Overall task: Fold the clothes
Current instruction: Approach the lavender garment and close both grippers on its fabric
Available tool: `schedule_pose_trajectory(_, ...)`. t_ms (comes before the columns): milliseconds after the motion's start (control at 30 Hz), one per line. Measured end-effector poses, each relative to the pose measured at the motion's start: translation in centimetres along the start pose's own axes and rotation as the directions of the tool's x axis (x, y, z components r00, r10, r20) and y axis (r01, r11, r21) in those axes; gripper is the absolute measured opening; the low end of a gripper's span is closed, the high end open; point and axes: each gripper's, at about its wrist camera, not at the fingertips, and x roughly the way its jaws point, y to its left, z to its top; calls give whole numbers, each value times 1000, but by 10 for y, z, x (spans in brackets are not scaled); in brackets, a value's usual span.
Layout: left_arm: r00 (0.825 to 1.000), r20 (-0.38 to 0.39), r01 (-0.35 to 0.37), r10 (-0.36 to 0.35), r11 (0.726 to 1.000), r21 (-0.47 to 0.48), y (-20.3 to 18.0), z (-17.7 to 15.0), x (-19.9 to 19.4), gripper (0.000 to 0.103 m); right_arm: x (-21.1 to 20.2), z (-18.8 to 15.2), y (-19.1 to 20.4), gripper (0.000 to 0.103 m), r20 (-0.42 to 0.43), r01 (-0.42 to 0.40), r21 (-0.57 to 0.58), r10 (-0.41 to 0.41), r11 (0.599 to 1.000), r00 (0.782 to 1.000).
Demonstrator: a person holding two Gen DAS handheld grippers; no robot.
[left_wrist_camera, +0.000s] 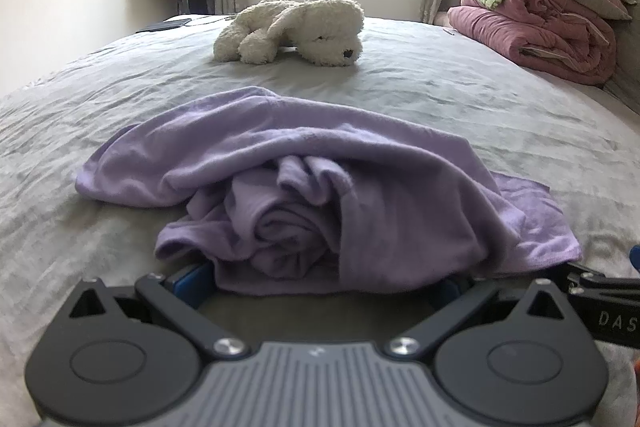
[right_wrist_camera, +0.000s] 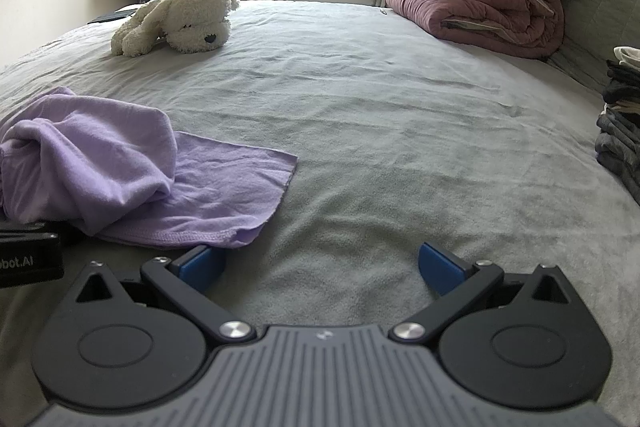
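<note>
- A soft lilac cloth (left_wrist_camera: pixel 304 187) lies bunched on the grey bed (right_wrist_camera: pixel 380 115), one flat corner spread toward the right gripper (right_wrist_camera: pixel 320 267).
- The left gripper (left_wrist_camera: pixel 316 283) sits at the cloth's near hem; its fingertips are buried under the folds, so I cannot tell its grip.
- The right gripper is spread wide, released, over bare wrinkled sheet.
- A fluffy white toy dog (left_wrist_camera: pixel 296 29) lies far back; rolled pink quilts (right_wrist_camera: pixel 480 11) sit by the headboard.
</note>
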Motion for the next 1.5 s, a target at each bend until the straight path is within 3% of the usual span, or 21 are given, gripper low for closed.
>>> schedule_pose_trajectory(200,999,-5,39,-39,999,9,0,-3,-5,103,-2,2,0,103,2,-5,5,5,1000,1000)
schedule_pose_trajectory(400,996,-60,70,-66,996,62,11,4,-12,103,-6,6,2,103,3,-29,-11,29,1000,1000)
schedule_pose_trajectory(600,996,-84,31,-32,999,-14,43,15,-17,103,-21,15,12,103,100,-78,-94,87,993,991)
schedule_pose_trajectory(800,995,-96,34,-34,999,-2,47,25,-17,103,-18,20,9,103,81,-120,-93,127,988,989)
schedule_pose_trajectory(967,992,-96,84,-86,996,-24,48,33,-15,103,-18,19,17,103,107,-163,-172,182,972,977)
schedule_pose_trajectory(1033,990,-97,97,-98,995,-21,46,33,-12,103,-18,18,21,94,101,-187,-208,211,960,972)
schedule_pose_trajectory(1100,990,-100,101,-103,994,-29,44,31,-8,103,-17,17,26,76,93,-209,-244,237,947,967)
schedule_pose_trajectory(1233,988,-90,122,-127,991,-55,46,28,-6,102,-11,23,26,54,66,-246,-239,268,940,961)
schedule_pose_trajectory(1267,988,-82,127,-132,990,-62,48,27,-7,100,-10,24,25,40,56,-249,-238,269,939,961)
schedule_pose_trajectory(1300,987,-77,135,-141,988,-72,49,28,-7,97,-9,25,25,20,47,-252,-238,270,938,962)
schedule_pose_trajectory(1367,984,-69,160,-167,982,-97,52,29,-8,89,-9,27,24,1,46,-256,-242,275,936,961)
schedule_pose_trajectory(1433,979,-67,183,-192,976,-114,53,30,-9,79,-11,30,23,1,53,-263,-246,284,933,957)
schedule_pose_trajectory(1500,973,-70,210,-220,970,-121,53,31,-8,56,-15,31,23,1,68,-265,-261,291,928,954)
